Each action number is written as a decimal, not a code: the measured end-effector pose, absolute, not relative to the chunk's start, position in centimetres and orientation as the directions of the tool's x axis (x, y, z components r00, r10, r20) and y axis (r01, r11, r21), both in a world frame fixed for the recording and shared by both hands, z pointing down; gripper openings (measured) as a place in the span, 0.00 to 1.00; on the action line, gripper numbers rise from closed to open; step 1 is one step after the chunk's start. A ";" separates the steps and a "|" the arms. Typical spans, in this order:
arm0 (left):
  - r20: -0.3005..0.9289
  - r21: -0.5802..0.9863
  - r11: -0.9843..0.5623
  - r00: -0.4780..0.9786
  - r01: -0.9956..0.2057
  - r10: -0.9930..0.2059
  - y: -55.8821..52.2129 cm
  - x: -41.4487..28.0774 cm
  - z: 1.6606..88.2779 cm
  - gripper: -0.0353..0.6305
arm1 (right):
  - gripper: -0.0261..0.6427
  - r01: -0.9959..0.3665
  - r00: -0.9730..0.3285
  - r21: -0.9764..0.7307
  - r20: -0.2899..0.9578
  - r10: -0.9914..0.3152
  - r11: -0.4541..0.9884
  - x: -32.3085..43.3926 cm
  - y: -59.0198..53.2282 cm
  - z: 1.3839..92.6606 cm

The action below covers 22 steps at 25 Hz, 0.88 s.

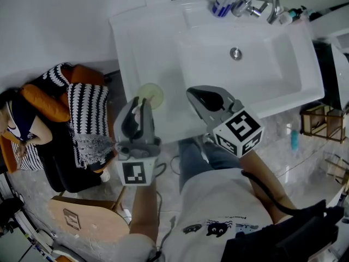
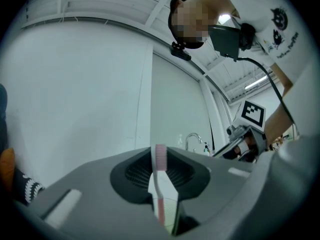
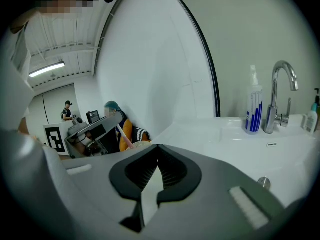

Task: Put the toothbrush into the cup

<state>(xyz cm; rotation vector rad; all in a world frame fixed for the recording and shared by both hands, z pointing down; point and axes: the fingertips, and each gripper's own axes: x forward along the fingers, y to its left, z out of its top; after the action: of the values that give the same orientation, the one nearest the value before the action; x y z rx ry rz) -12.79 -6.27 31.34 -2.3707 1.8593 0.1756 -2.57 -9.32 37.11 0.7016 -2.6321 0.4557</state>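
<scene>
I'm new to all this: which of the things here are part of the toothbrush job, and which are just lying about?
In the job:
toothbrush, clamped in the left gripper
cup, on the sink ledge

Lying about:
tap
bottle
striped cloth
right gripper, shut and empty

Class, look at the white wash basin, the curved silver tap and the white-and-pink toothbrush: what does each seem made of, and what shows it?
White wash basin: likely glazed ceramic, smooth and glossy. Curved silver tap: chromed metal, by its bright reflections. White-and-pink toothbrush: probably moulded plastic, dull sheen, pink bristles at the tip.
</scene>
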 end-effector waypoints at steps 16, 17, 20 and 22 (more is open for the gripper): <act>-0.139 0.026 -0.251 0.245 -0.968 -0.959 -6.9 -13.1 33.2 0.13 | 0.04 -0.558 -0.781 -0.212 0.461 -0.421 0.803 -2.5 -9.4 38.1; -0.138 0.027 -0.252 0.246 -0.967 -0.959 -6.9 -13.0 33.3 0.13 | 0.04 -0.558 -0.781 -0.213 0.461 -0.421 0.802 -2.5 -9.5 38.1; -0.137 0.030 -0.255 0.248 -0.967 -0.959 -6.9 -13.0 33.4 0.13 | 0.04 -0.559 -0.781 -0.214 0.461 -0.422 0.801 -2.5 -9.5 38.2; -0.135 0.031 -0.257 0.250 -0.966 -0.959 -6.9 -13.1 33.6 0.13 | 0.04 -0.558 -0.781 -0.214 0.460 -0.422 0.801 -2.7 -9.5 38.2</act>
<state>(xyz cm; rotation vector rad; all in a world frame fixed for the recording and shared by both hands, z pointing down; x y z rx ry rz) -13.05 -6.89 33.63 -2.4378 1.8787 0.1946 -2.66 -9.47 38.15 0.7386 -2.5958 0.4808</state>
